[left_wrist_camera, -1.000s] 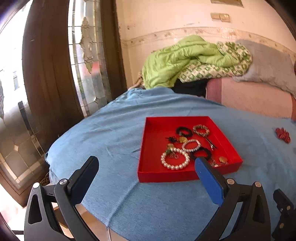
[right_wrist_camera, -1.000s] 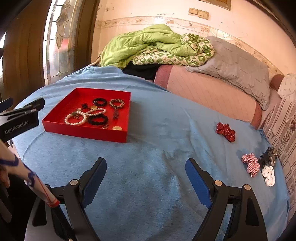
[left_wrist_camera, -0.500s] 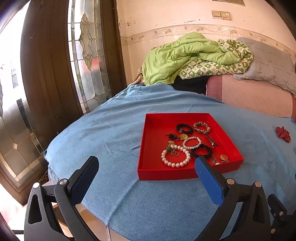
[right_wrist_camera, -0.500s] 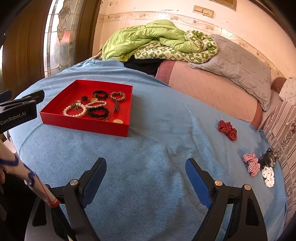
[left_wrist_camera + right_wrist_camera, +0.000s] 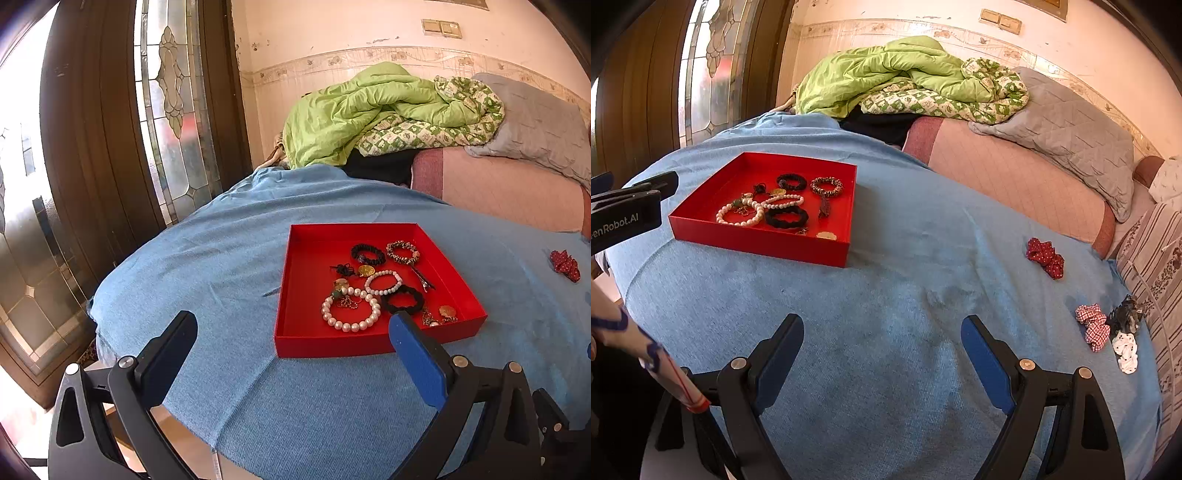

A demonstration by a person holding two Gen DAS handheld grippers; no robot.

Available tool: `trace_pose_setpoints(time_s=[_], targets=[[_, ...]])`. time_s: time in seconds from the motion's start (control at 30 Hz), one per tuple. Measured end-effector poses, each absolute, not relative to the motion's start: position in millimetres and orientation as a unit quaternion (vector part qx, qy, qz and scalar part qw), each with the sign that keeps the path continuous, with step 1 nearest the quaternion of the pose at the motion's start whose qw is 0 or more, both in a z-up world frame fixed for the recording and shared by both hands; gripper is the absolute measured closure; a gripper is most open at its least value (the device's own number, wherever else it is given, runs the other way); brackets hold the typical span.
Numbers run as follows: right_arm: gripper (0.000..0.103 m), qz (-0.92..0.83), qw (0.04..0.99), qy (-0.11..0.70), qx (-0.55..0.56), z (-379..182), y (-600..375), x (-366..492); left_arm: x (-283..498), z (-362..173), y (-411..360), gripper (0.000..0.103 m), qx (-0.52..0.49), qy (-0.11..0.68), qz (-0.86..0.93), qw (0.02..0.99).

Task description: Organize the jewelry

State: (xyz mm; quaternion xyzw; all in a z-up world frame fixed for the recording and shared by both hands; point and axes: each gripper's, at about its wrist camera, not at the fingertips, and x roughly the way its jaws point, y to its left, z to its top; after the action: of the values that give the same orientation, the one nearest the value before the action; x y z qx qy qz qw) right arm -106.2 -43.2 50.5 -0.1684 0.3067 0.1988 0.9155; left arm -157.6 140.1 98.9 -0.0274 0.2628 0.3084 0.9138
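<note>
A red tray [image 5: 295,280] [image 5: 701,206] sits on the blue bedcover and holds a large pearl bracelet [image 5: 351,309] [image 5: 738,216], a small pearl bracelet [image 5: 383,282], black scrunchies [image 5: 402,300], a leopard bracelet [image 5: 402,252] and gold pieces. My left gripper [image 5: 291,328] is open and empty, just short of the tray's near edge. My right gripper [image 5: 882,332] is open and empty over bare cover, right of the tray. A red dotted scrunchie [image 5: 1045,256] [image 5: 565,264] lies to the right.
A checked red scrunchie [image 5: 1093,326], a dark one [image 5: 1126,314] and a white one [image 5: 1124,350] lie at the cover's right edge. Green quilt [image 5: 905,77] and grey pillow [image 5: 1067,133] at the back. Glass door [image 5: 166,110] on the left; bed edge drops off near left.
Both views have tilted up slightly, so the tray sits lower in the frames and more wall shows. Both grippers stay open. Nothing on the bed moved.
</note>
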Motion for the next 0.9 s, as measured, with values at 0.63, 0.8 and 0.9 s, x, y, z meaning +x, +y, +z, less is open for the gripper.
trace_pose_setpoints(time_s=[0.63, 0.8, 0.9], targets=[[0.013, 0.199, 0.915, 0.306, -0.173, 49.0, -42.8, -106.3, -157.2, 98.7, 140.4, 0.0, -0.028, 0.263, 0.308, 0.914], [0.013, 0.199, 0.915, 0.306, -0.173, 49.0, -43.1, -106.2, -157.2, 98.4, 140.8, 0.0, -0.028, 0.265, 0.307, 0.914], [0.013, 0.199, 0.914, 0.306, -0.174, 49.1, -43.3, -106.0, -157.5, 97.0, 141.7, 0.0, -0.029, 0.264, 0.306, 0.914]])
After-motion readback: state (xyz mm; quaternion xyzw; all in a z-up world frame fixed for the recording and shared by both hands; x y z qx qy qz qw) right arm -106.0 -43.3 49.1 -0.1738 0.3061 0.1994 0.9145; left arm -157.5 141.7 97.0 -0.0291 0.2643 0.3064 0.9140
